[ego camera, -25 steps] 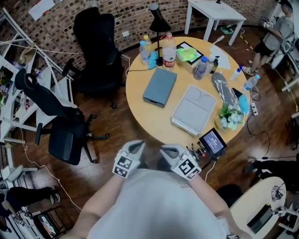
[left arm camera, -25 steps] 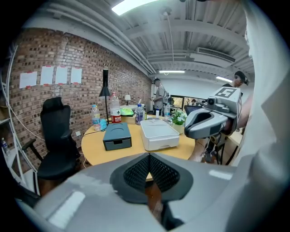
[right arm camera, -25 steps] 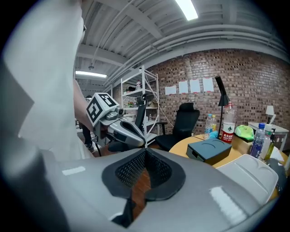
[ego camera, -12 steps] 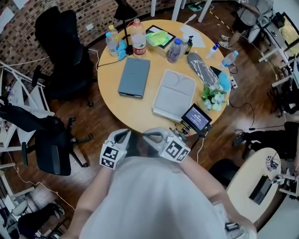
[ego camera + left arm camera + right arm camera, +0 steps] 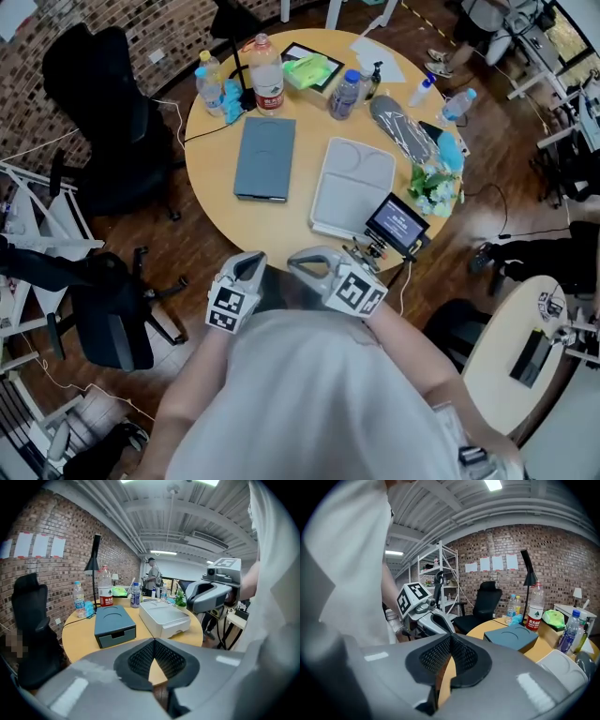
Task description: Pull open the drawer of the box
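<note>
Both grippers are held low by the near edge of the round table (image 5: 281, 234), well apart from the box. The left gripper (image 5: 154, 641) is closed with nothing between the jaws; the right gripper (image 5: 450, 639) is likewise closed and empty. The blue-grey box (image 5: 262, 157) lies flat just beside the white tray (image 5: 352, 187), its drawer (image 5: 116, 635) shut, front turned toward the near edge. The pull is judged not yet begun. Likely trouble: the finger notch looks shallow, so a tip could slip out. If the box is left unbraced, the whole box could be dragged along or knocked into the tray.
</note>
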A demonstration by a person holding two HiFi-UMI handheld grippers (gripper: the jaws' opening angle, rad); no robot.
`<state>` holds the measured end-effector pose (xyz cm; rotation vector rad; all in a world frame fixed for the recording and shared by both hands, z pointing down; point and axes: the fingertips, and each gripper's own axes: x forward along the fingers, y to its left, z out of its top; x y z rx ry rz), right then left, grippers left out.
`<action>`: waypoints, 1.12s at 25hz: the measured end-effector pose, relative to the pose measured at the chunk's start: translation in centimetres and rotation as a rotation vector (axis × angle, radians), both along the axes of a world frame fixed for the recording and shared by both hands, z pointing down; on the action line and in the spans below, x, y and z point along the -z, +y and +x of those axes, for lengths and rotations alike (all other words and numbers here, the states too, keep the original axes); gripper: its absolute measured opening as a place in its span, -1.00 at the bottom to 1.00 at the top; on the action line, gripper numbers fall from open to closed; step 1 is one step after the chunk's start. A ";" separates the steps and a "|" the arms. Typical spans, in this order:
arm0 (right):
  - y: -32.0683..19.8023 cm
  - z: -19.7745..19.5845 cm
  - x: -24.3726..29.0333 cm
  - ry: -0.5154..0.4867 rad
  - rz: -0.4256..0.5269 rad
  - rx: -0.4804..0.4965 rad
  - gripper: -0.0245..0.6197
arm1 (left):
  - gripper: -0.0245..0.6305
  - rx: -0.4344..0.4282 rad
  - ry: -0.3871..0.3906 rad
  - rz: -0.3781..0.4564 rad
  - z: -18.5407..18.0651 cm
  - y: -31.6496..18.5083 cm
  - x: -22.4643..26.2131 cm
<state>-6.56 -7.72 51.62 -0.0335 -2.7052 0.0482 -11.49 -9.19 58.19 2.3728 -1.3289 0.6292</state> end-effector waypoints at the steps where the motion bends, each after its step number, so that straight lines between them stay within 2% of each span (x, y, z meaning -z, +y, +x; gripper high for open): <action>1: -0.4 -0.2 -0.1 0.003 -0.002 -0.005 -0.91 | -0.92 -0.012 -0.004 -0.003 0.0 -0.4 -0.3; 6: -1.6 0.3 -1.0 0.035 -0.013 -0.020 -0.91 | -0.91 -0.061 -0.037 -0.031 0.6 -1.8 -2.5; 9: -2.0 0.6 -1.2 0.039 -0.006 -0.036 -0.91 | -0.92 -0.056 -0.094 -0.037 0.2 -2.5 -4.0; 15: -3.4 -0.4 -1.6 0.053 0.000 -0.066 -0.91 | -0.91 0.002 -0.333 0.007 -3.4 -5.5 -6.7; 18: -4.1 -0.9 -1.5 0.051 0.005 -0.079 -0.91 | -0.91 -0.035 -0.448 0.044 -3.9 -6.7 -7.3; 21: -4.7 -1.2 -1.3 0.056 0.010 -0.097 -0.91 | -0.91 -0.108 -0.563 0.065 -4.1 -7.7 -8.4; 24: -5.7 -1.2 -1.5 0.059 0.015 -0.126 -0.91 | -0.91 -0.163 -0.606 0.050 -4.2 -8.7 -9.7; 28: -7.0 -0.8 -1.8 0.085 0.015 -0.154 -0.91 | -0.90 -0.180 -0.683 0.060 -4.5 -10.4 -10.7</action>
